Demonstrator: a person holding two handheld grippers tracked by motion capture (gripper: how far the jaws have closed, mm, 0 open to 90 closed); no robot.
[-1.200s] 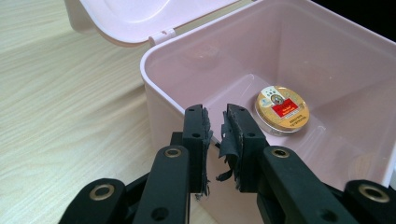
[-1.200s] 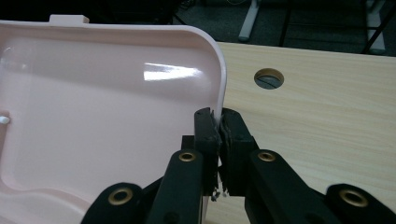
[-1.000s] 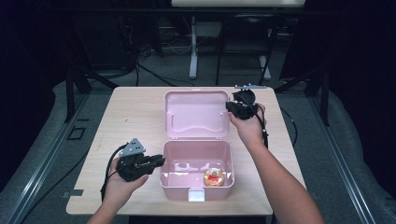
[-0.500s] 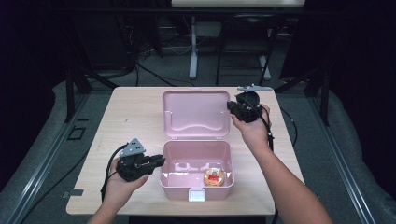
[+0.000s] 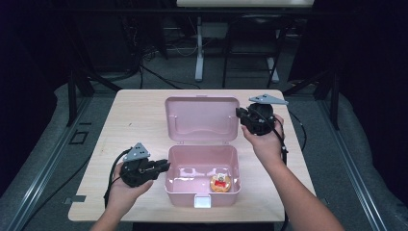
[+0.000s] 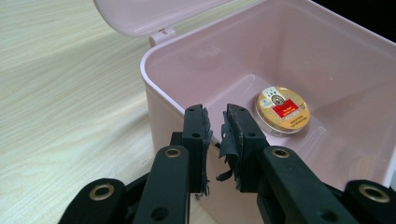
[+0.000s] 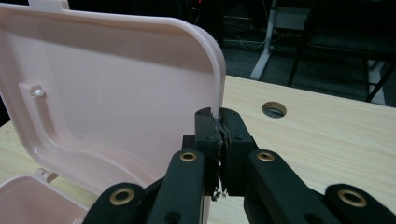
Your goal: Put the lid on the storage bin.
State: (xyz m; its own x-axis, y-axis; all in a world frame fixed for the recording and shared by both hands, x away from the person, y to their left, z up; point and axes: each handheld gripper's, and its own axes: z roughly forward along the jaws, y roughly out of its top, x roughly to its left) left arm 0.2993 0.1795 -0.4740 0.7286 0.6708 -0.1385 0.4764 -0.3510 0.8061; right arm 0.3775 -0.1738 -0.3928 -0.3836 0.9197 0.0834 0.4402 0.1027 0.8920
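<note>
Right gripper (image 7: 219,122) pinches the lid (image 5: 202,119) edge, likely to swing it shut; left gripper (image 6: 217,126), jaws slightly apart, steadies the box (image 5: 202,192).

Pink box (image 5: 202,178) — gold-and-red tin (image 6: 282,109) — black tongs (image 6: 218,130).
</note>
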